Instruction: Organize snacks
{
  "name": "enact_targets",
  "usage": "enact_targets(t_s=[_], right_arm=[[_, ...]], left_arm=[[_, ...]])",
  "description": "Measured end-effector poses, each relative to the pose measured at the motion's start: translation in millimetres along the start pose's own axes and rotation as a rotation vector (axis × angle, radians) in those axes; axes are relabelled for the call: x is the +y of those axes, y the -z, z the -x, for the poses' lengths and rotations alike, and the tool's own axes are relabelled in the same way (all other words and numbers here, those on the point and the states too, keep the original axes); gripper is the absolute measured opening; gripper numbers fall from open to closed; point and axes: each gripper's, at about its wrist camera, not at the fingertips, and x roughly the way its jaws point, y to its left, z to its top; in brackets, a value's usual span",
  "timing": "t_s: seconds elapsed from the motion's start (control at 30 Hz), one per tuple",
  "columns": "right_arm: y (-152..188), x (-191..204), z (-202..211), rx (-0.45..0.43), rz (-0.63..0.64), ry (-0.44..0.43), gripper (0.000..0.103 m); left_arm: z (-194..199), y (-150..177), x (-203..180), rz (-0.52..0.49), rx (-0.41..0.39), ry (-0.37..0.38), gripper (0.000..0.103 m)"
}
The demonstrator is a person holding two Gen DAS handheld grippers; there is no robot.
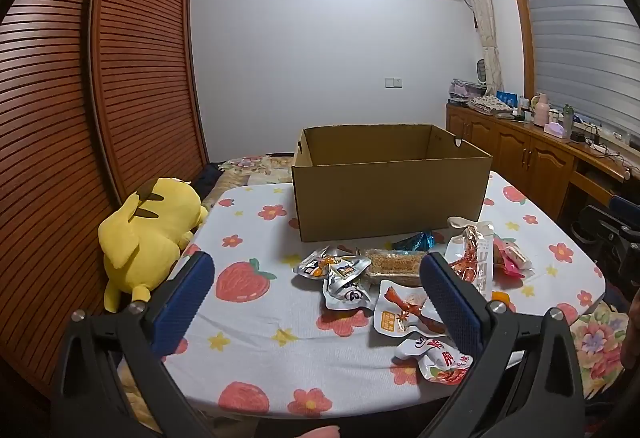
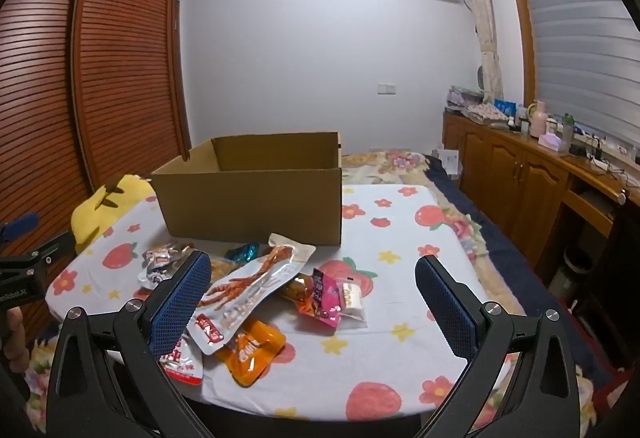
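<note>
An open brown cardboard box (image 1: 390,193) stands at the far side of the table, also in the right wrist view (image 2: 256,197). Several snack packets lie in front of it: silver pouches (image 1: 340,272), a clear pack of brown bars (image 1: 394,264), a chicken-foot pack (image 2: 252,292), an orange pouch (image 2: 252,354), a pink packet (image 2: 326,296). My left gripper (image 1: 316,296) is open and empty, above the table left of the pile. My right gripper (image 2: 312,298) is open and empty, above the pile's near side.
The table (image 1: 256,350) has a white cloth with strawberries and flowers. A yellow plush toy (image 1: 148,234) lies at its left edge, beside a wooden slatted wardrobe (image 1: 80,117). A wooden cabinet (image 2: 520,173) with bottles stands along the right wall.
</note>
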Motion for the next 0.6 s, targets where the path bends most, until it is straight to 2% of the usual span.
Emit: enact_targets(t_s=[0.6], right_arm=[[0.1,-1.3,1.2,-0.002,0.002,0.004,0.103]], left_arm=[[3.5,-3.1,3.7,-0.001,0.002,-0.001,0.103]])
